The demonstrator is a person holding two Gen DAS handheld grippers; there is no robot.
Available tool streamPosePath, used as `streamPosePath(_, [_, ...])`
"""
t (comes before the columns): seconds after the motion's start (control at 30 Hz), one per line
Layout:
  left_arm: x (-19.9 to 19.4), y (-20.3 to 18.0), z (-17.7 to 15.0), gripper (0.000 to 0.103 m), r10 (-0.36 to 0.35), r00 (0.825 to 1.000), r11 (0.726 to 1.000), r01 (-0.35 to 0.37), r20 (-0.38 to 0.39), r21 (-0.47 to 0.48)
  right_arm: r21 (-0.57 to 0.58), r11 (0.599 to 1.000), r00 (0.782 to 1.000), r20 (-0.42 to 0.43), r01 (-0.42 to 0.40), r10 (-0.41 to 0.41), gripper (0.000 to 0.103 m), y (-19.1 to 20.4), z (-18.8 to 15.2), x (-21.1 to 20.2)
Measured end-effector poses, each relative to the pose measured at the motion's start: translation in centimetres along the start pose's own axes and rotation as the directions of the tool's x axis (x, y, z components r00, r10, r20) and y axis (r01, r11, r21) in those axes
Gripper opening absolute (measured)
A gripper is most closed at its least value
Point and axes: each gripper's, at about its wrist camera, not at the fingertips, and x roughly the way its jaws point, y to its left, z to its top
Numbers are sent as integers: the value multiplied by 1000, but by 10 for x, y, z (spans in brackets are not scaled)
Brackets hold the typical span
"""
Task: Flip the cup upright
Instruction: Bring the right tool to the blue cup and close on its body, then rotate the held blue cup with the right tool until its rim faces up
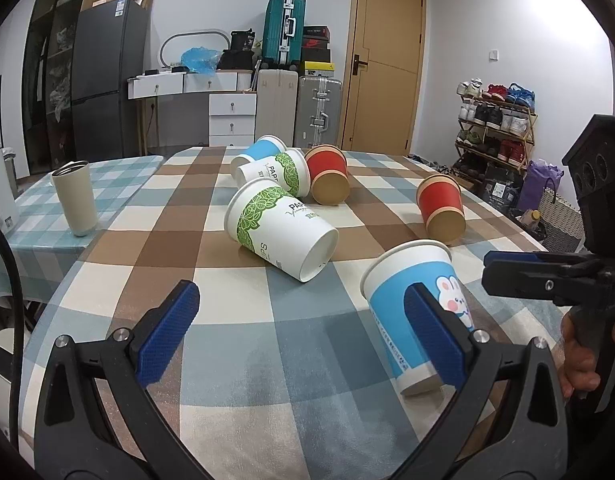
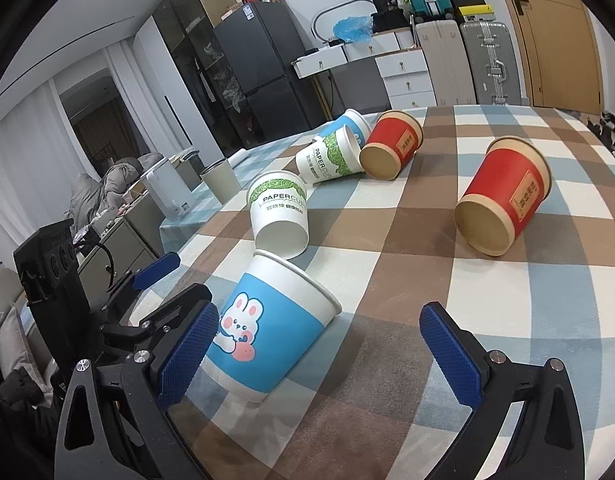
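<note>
While the blue rabbit cup (image 2: pixel 267 328) is standing mouth-up on the checked tablecloth (image 1: pixel 267 360), both tools are hanging around it with nothing clamped: the left gripper (image 1: pixel 303 332) is holding its blue pads wide apart, one finger passing in front of the cup's wall, and the right gripper (image 2: pixel 319 356) is likewise spread, its left pad sitting just beside the cup's printed side (whether it is actually touching, I cannot tell). That cup appears already righted, and it is leaning in both views, probably a lens effect. Its mouth is facing away from the cameras, so what is inside is not showing. Five more paper cups are lying on their sides: a near leaf-print cup (image 1: pixel 277 232) just beyond the blue one, a second leaf-print cup (image 1: pixel 275 174), a far blue cup (image 1: pixel 259 152) and a red cup (image 1: pixel 327 174) huddling together farther back, and another red cup (image 1: pixel 441 208) lying apart. Their flat bottoms are turning toward the cameras. A steel tumbler (image 1: pixel 76 198) is standing upright at the left edge.
</note>
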Motion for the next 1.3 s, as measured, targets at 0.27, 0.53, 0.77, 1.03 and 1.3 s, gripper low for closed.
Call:
streamPosePath(0.27, [1, 0, -2, 102, -5, 1000, 1000, 5, -1, -6, 48, 998, 998, -54, -30, 32, 103, 2, 5, 14])
streamPosePath(0.53, [2, 1, -4, 102, -9, 1000, 1000, 9, -1, -13, 107, 992, 992, -105, -62, 74, 103, 0, 12, 27])
streamPosePath(0.77, [3, 1, -4, 102, -9, 1000, 1000, 9, -2, -11, 186, 977, 981, -145, -103, 131, 101, -5, 13, 38])
streamPosePath(1.03, [3, 1, -4, 102, -8, 1000, 1000, 8, -1, -13, 283, 950, 965, -182, -132, 189, 93, -12, 17, 50])
streamPosePath(1.3, [3, 1, -5, 102, -8, 1000, 1000, 8, 0, -13, 325, 934, 957, -193, -146, 217, 75, -16, 15, 54])
